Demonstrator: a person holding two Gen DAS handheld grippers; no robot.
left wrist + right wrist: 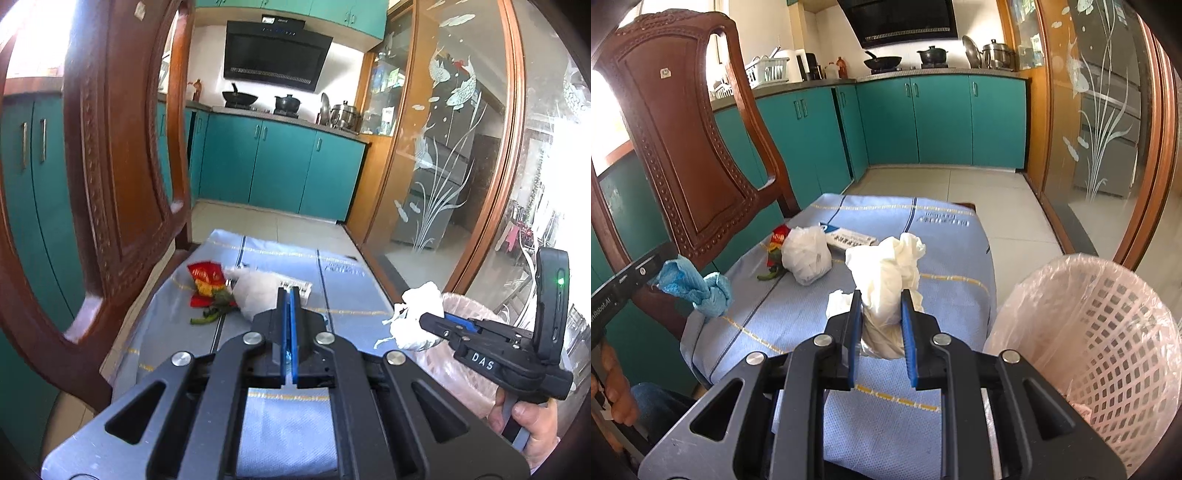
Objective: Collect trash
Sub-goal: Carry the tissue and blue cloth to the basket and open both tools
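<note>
My right gripper (880, 295) is shut on a crumpled white tissue wad (886, 273), held above the blue cloth (923, 236); it also shows in the left wrist view (417, 317) at the rim of the pink basket (469, 332). My left gripper (289, 291) is shut; the right wrist view shows it (657, 275) holding a knotted blue wipe (698, 288). On the cloth lie a white plastic bag ball (807, 256), a red snack wrapper (205, 278), a green stem (210, 314) and a flat printed packet (849, 238).
The pink lattice basket (1108, 332) with a plastic liner stands at the right of the cloth-covered table. A carved wooden chair (676, 140) stands at the left. Teal kitchen cabinets (942, 118) and a glass sliding door (1100, 122) lie beyond.
</note>
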